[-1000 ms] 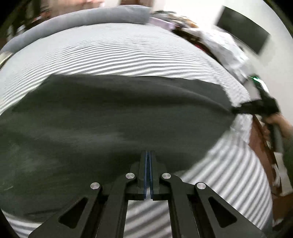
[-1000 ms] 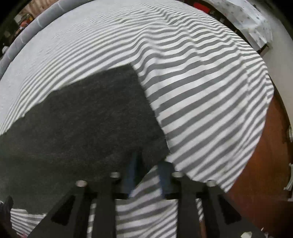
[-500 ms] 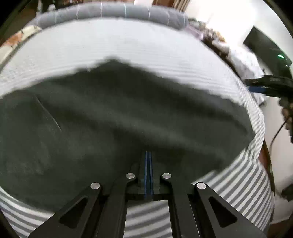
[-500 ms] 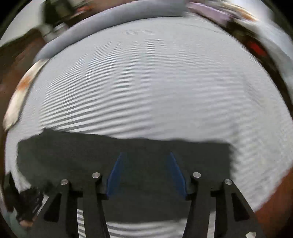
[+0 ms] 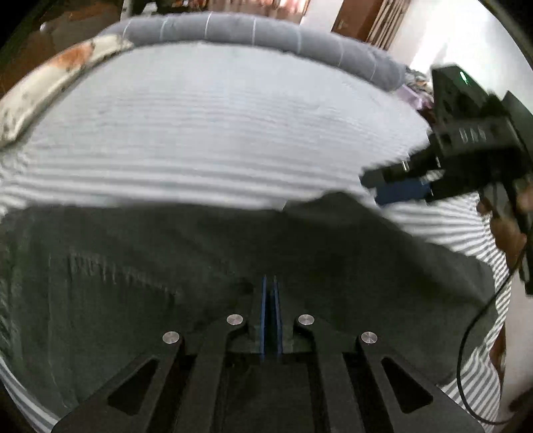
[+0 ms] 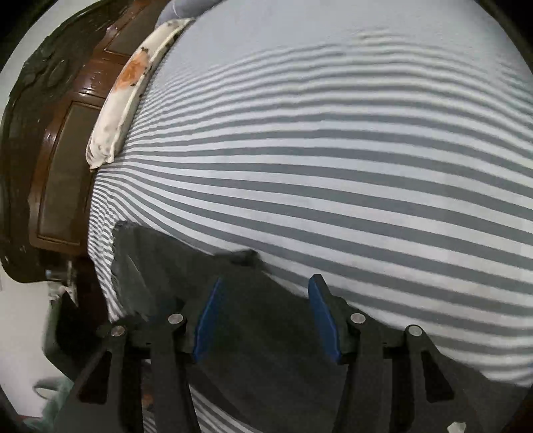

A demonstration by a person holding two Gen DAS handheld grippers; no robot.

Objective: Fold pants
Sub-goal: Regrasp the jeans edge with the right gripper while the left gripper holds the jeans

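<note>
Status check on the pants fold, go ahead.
Left gripper shut on the dark pants. Right gripper open over pants, nothing gripped. Pants flat on striped sheet. Nothing in the way.

**A:** What do you count on the bed?

**B:** You have one pair of dark pants (image 5: pixel 166 266), on one striped sheet (image 6: pixel 333 166).

**A:** And tools?

**B:** Two: your left gripper (image 5: pixel 270 289) and your right gripper (image 6: pixel 266 309), each with two blue pads and four silver screws. One hand (image 5: pixel 506 229) shows (the other is out of sight), and one black cable (image 5: pixel 466 333).

**A:** Bedding?

**B:** One grey bolster (image 5: pixel 253 30), one patterned pillow (image 6: pixel 130 86) and one wooden headboard (image 6: pixel 50 133).
</note>
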